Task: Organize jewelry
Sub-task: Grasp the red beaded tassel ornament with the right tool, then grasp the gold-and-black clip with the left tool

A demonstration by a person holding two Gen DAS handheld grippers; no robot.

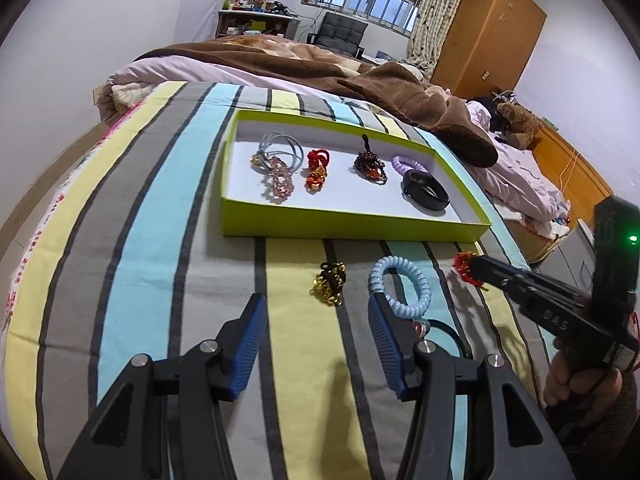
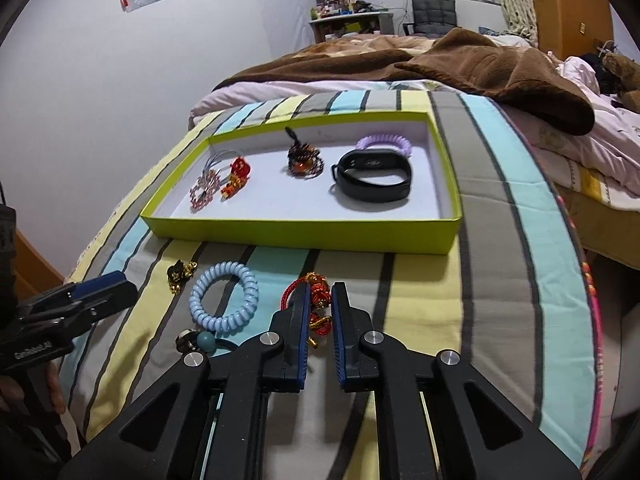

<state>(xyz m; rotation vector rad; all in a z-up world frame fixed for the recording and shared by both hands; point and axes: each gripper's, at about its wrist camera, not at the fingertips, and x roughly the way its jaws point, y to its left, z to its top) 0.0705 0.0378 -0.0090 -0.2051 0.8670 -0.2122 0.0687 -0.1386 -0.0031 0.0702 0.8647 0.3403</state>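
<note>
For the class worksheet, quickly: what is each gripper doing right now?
Left gripper: open, holding nothing.
Right gripper: fingers closed on the red beaded charm.

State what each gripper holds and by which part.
The right gripper is closed on the red beaded charm, gripping its beaded middle; the red cord loop sticks out left. The left gripper is open, holding nothing.

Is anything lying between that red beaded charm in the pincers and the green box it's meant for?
Nothing visible does. The right gripper is closed on the red beaded charm, and only bare striped bedspread lies before the green box.
</note>
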